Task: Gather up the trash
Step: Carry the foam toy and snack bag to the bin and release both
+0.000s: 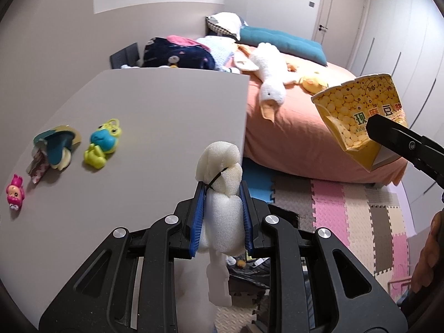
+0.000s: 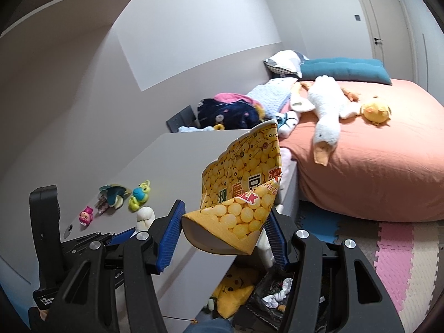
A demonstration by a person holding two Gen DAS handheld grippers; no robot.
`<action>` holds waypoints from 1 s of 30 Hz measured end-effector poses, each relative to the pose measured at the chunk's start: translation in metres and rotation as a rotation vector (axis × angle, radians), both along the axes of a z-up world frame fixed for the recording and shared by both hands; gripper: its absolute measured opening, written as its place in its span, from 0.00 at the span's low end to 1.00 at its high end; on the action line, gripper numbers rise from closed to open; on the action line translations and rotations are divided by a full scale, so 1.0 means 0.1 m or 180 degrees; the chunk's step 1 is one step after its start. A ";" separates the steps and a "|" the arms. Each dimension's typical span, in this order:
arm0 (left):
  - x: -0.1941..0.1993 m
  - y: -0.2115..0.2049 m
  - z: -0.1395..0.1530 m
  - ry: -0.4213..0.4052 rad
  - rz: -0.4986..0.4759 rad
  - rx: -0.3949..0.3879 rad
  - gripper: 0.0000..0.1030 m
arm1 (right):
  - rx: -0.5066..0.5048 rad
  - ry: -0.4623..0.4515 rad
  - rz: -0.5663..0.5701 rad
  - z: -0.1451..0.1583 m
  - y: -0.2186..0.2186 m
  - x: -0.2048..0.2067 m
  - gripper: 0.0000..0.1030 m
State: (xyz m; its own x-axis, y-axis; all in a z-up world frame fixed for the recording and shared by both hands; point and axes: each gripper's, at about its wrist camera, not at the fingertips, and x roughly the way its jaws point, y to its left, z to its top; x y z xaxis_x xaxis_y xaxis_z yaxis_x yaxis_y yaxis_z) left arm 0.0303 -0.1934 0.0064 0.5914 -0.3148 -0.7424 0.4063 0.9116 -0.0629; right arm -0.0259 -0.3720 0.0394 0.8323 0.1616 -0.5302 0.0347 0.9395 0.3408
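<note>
Held: my left fingers [image 1: 222,194] clamp foam scrap [image 1: 220,172]; right fingers [image 2: 224,233] clamp crushed soy-milk cup [image 2: 241,183] (release squarely over bin bag [image 2: 274,291]).

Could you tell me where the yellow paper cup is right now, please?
The yellow paper cup is crushed and held off the table in the right gripper, beside the bed.

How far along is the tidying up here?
Midway, it seems. Done: some rubbish already lies in the black bag on the floor below. In hand: the left gripper clamps a white foam piece, and the right gripper holds a crushed yellow paper cup, both off the table. Left: a torn wrapper still lies on the table beside the frog toy and pink toy.
</note>
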 end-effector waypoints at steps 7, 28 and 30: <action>-0.04 -0.30 0.00 0.0012 -0.0198 0.0006 0.23 | -0.0029 0.0022 -0.0223 -0.04 -0.27 -0.14 0.56; -0.19 -1.01 -0.12 -0.0077 -0.0652 0.0232 0.94 | -0.0105 0.0293 -0.0811 -0.23 -0.90 -0.29 0.75; -0.19 -1.00 -0.13 -0.0160 -0.0599 0.0370 0.94 | -0.0102 0.0284 -0.0853 -0.24 -0.92 -0.30 0.76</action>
State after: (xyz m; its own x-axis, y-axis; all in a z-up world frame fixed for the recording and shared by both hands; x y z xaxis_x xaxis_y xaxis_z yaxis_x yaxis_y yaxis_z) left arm 0.0110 -0.2931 -0.0068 0.5675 -0.3370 -0.7513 0.5697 0.8194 0.0628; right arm -0.0561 -0.4643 0.0156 0.7930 -0.0760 -0.6045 0.3118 0.9030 0.2956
